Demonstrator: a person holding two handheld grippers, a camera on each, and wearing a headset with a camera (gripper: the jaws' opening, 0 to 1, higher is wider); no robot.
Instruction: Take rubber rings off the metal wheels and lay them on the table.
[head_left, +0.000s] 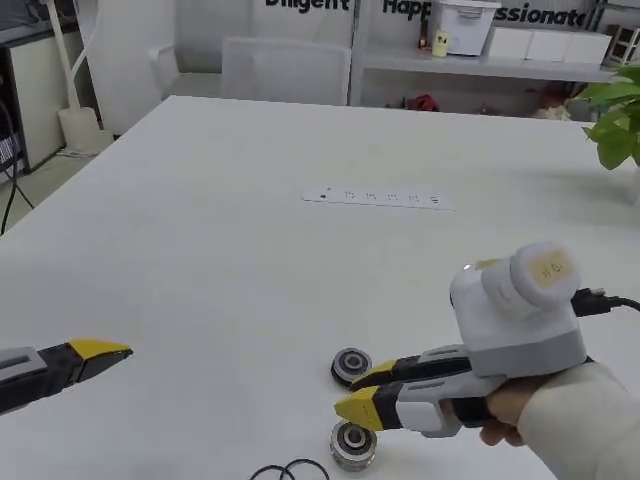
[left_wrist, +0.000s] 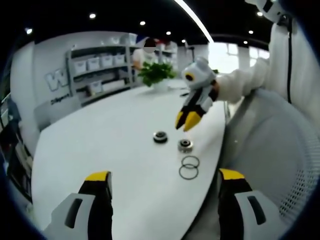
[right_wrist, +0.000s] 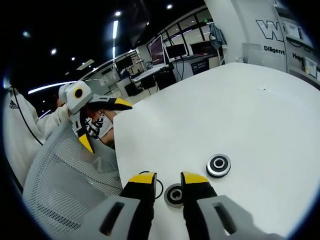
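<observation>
Two metal wheels lie near the table's front edge. The farther wheel (head_left: 351, 365) (left_wrist: 160, 136) (right_wrist: 219, 165) has a dark rim; the nearer wheel (head_left: 353, 443) (left_wrist: 185, 145) (right_wrist: 174, 195) looks more silver. Two thin black rubber rings (head_left: 290, 470) (left_wrist: 189, 167) lie flat just left of the nearer wheel. My right gripper (head_left: 358, 392) (right_wrist: 168, 179) (left_wrist: 186, 121) hovers between the wheels, jaws a little apart and holding nothing. My left gripper (left_wrist: 164, 176) (right_wrist: 102, 125) stands wide open and empty; one yellow fingertip (head_left: 100, 351) enters the head view at far left.
A white power strip (head_left: 378, 197) lies mid-table. A green plant (head_left: 615, 120) (left_wrist: 156, 72) stands at the far right edge. The white table (head_left: 200, 250) has shelves and chairs beyond it. A mesh chair (right_wrist: 65, 180) sits by the near edge.
</observation>
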